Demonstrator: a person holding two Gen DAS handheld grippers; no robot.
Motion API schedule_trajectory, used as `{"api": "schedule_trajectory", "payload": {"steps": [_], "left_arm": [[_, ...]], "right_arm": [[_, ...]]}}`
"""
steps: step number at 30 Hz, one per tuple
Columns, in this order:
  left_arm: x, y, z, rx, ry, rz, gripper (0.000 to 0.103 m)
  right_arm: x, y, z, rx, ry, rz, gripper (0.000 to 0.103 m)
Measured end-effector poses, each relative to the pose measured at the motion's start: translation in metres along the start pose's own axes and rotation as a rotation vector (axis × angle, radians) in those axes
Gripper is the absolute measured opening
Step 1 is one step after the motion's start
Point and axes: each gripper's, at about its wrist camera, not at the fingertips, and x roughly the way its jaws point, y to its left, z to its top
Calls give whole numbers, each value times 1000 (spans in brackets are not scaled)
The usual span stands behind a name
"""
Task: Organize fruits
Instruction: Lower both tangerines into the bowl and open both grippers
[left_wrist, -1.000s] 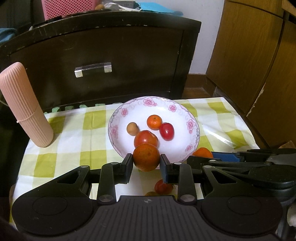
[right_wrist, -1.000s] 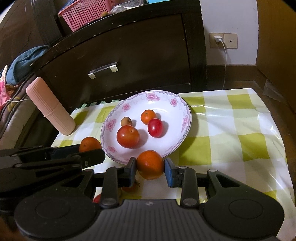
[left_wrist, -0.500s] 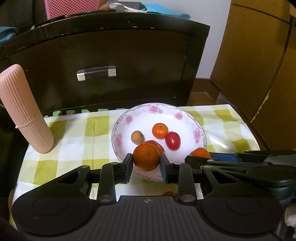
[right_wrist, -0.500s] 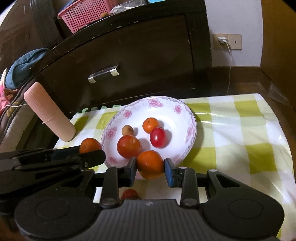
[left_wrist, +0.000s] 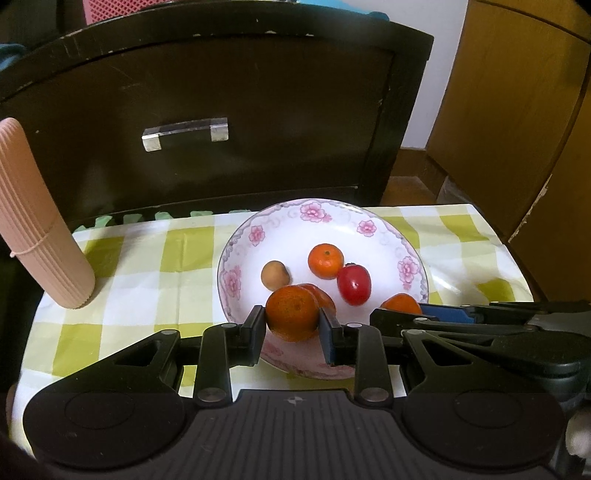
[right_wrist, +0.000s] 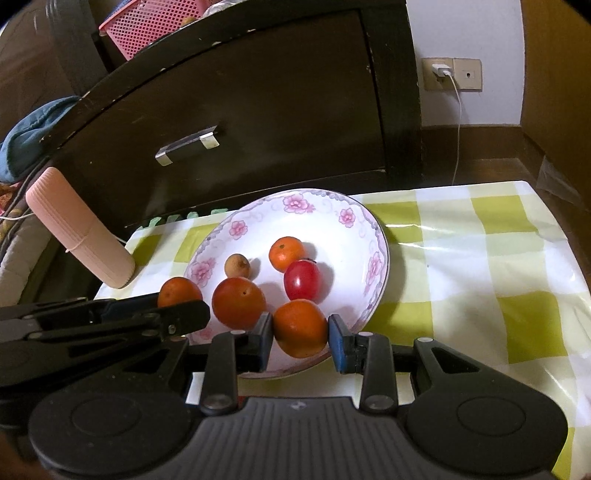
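Observation:
A white floral plate (left_wrist: 384, 229) (right_wrist: 365, 229) on the checked cloth holds a small orange (left_wrist: 325, 260) (right_wrist: 285, 253), a red tomato (left_wrist: 354, 285) (right_wrist: 302, 280), a tan longan (left_wrist: 274, 274) (right_wrist: 237, 266) and a larger red-orange fruit (right_wrist: 238, 302). My left gripper (left_wrist: 292, 325) is shut on an orange (left_wrist: 291, 313) over the plate's near rim. My right gripper (right_wrist: 301, 338) is shut on another orange (right_wrist: 300, 327), also over the near rim. Each gripper shows in the other's view, the right one (left_wrist: 402, 310) and the left one (right_wrist: 177, 301).
A pink ribbed cylinder (left_wrist: 40, 236) (right_wrist: 79, 229) leans at the cloth's far left. A dark wooden drawer unit (left_wrist: 207, 110) stands right behind the table. Wooden cabinets (left_wrist: 517, 110) are on the right. The cloth's right side (right_wrist: 480, 266) is bare.
Both grippers have moved forward with their oranges, from in front of the plate to over its near rim. The loose fruits below them have left view.

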Motion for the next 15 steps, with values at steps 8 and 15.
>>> {"api": "schedule_trajectory", "payload": {"steps": [8,15], "left_arm": [[13,5,2,-15,12,2,37],[20,10,3,-31,22,5,38]], "right_arm": [[13,-3,5,-4,6,3,30],[23,-4,7,-5,9,22,31]]}}
